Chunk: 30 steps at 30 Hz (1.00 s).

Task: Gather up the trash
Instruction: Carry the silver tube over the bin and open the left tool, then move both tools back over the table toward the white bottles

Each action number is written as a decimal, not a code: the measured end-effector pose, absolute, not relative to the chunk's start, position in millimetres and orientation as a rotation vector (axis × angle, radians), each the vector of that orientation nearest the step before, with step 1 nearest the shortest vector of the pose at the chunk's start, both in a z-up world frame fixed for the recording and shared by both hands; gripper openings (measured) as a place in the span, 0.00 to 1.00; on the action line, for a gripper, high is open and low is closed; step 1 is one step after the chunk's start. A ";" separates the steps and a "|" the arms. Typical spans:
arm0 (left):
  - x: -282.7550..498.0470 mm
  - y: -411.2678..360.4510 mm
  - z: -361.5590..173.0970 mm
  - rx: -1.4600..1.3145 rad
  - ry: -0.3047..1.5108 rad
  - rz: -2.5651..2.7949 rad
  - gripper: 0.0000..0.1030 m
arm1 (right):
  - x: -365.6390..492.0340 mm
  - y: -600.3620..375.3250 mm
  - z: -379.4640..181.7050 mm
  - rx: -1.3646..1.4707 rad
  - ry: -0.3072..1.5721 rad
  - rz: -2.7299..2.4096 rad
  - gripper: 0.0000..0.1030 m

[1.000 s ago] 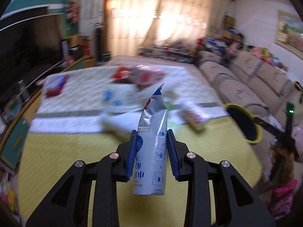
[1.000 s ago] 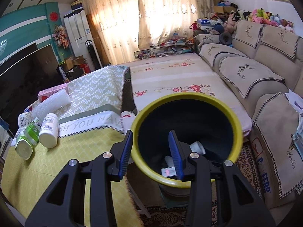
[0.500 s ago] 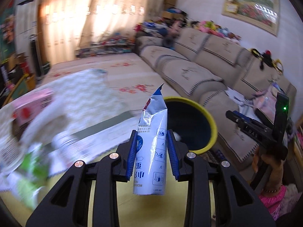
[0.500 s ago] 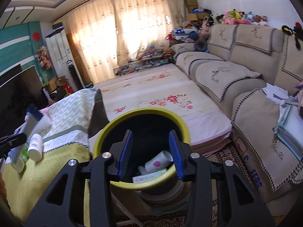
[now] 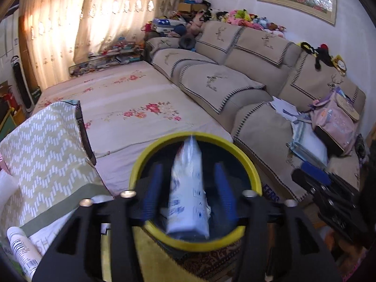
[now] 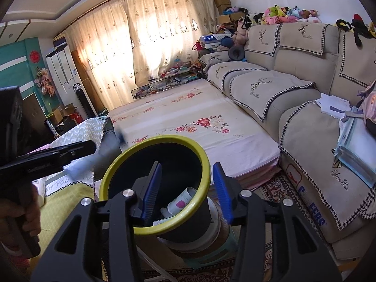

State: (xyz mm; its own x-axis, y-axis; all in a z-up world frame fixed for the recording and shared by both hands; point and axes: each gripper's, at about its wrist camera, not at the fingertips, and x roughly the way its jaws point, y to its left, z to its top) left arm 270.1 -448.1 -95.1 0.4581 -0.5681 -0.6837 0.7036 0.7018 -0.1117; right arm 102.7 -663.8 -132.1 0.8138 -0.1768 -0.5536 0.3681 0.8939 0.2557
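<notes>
Left gripper (image 5: 188, 188): jaws parted, clear of the blurred white pouch (image 5: 188, 192) between them, directly over the yellow-rimmed bin (image 5: 253, 176). Right gripper (image 6: 186, 188): jaws apart, straddling the bin's rim at 3 o'clock. Cup (image 6: 182, 199) inside bin.

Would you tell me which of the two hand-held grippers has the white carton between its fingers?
The left hand-held gripper: the white carton sits between its open fingers over the yellow-rimmed bin; the right hand-held gripper is empty.
</notes>
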 end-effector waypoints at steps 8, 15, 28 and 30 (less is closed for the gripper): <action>246.5 -392.2 -60.2 0.114 0.666 -0.747 0.74 | 112.9 -652.5 -137.4 0.360 0.574 -0.258 0.43; 209.8 -300.0 -22.5 0.035 0.561 -0.632 0.95 | 130.0 -617.7 -138.7 0.324 0.601 -0.157 0.43; 153.3 -104.0 -22.0 -0.066 0.523 -0.248 0.95 | 167.5 -469.8 -121.4 0.171 0.627 0.278 0.48; 148.3 -84.3 -26.6 -0.091 0.533 -0.222 0.95 | 174.6 -447.1 -121.6 0.137 0.649 0.325 0.51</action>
State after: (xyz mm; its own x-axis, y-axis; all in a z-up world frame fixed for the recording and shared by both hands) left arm 148.3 -84.3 -26.6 0.8383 -0.2328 -0.4930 0.1857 0.9721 -0.1432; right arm 174.6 -447.1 -121.6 0.7483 0.3389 -0.5703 -0.2539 0.9405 0.2259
